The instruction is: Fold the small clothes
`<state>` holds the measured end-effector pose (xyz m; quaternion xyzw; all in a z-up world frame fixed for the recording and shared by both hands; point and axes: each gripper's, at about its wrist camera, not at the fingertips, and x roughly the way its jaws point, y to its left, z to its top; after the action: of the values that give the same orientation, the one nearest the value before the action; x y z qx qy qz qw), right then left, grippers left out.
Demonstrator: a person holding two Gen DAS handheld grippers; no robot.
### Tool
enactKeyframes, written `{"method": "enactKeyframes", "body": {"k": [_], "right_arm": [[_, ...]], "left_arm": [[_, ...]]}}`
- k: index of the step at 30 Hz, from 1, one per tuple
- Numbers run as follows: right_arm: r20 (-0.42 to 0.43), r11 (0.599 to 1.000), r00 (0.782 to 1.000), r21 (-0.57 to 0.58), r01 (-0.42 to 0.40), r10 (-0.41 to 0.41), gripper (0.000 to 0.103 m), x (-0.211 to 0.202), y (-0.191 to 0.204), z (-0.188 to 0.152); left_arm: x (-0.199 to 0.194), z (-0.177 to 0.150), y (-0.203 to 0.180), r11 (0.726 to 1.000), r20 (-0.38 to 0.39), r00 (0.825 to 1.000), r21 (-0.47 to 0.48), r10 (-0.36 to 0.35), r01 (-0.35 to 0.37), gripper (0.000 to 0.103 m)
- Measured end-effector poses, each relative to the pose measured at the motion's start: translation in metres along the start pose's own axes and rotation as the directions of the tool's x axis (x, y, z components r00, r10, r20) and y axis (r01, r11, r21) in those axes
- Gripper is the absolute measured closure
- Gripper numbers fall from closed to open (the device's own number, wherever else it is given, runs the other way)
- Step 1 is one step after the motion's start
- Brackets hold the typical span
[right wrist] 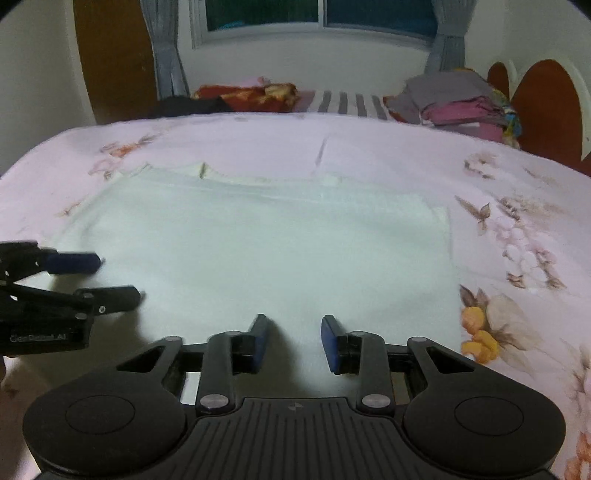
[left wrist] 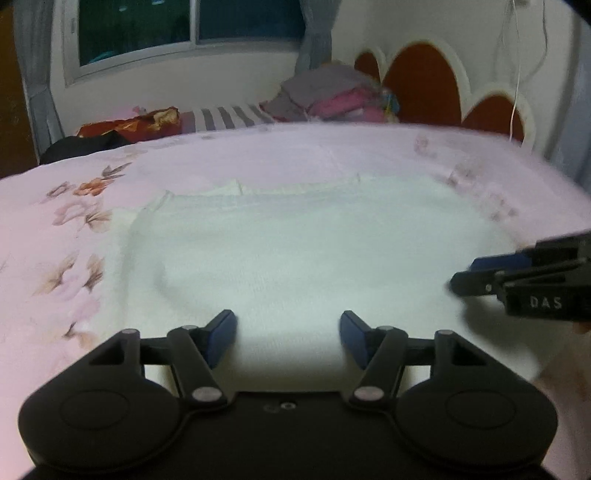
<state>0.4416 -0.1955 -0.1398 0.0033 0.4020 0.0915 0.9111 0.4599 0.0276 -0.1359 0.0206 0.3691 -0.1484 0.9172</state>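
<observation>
A white garment (left wrist: 295, 251) lies flat on the pink floral bedsheet (left wrist: 66, 229), folded into a rough rectangle; it also shows in the right wrist view (right wrist: 266, 251). My left gripper (left wrist: 288, 332) is open and empty just above the garment's near edge. My right gripper (right wrist: 293, 339) is open and empty over the same near edge, further right. The right gripper shows at the right of the left wrist view (left wrist: 465, 275), and the left gripper shows at the left of the right wrist view (right wrist: 118, 277), both open.
A pile of folded grey and pink clothes (right wrist: 458, 103) sits at the bed's far right by the red headboard (right wrist: 546, 107). Red and black fabric (right wrist: 243, 94) lies at the far edge. A window (right wrist: 317, 14) with curtains is behind.
</observation>
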Motion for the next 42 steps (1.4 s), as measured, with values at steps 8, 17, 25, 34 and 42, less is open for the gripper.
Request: {"method": "enactKeyframes", "body": {"k": [8,17,25,34,42], "right_arm": [[-0.032,0.994,0.995,-0.033,-0.1,0.099,0.071,-0.035,0.041,-0.049],[0.007,0.994,0.999,0.097,0.046,-0.047,0.071,-0.059,0.005,-0.068],[0.001,0.993,0.997,0.079,-0.082,0.082,0.072,-0.05,0.038,-0.059],[-0.001,0.992,1.0,0.12,0.024,-0.024,0.072,-0.059,0.003,-0.077],[0.013,0.971,0.997,0.227,0.071,-0.076,0.095,-0.077,-0.05,-0.081]], "left_arm": [[-0.028,-0.041,-0.007,0.998,-0.023,1.0,-0.066,0.008,-0.009,0.042],[-0.058,-0.051,0.025,0.973,0.01,0.989,-0.18,0.15,-0.145,0.043],[-0.035,-0.04,-0.045,0.997,-0.008,0.998,-0.041,0.064,-0.064,0.038],[-0.038,-0.056,-0.021,0.986,-0.02,0.987,-0.045,0.162,-0.163,0.036],[-0.055,-0.06,0.019,0.969,0.004,0.984,-0.176,0.177,-0.173,0.057]]}}
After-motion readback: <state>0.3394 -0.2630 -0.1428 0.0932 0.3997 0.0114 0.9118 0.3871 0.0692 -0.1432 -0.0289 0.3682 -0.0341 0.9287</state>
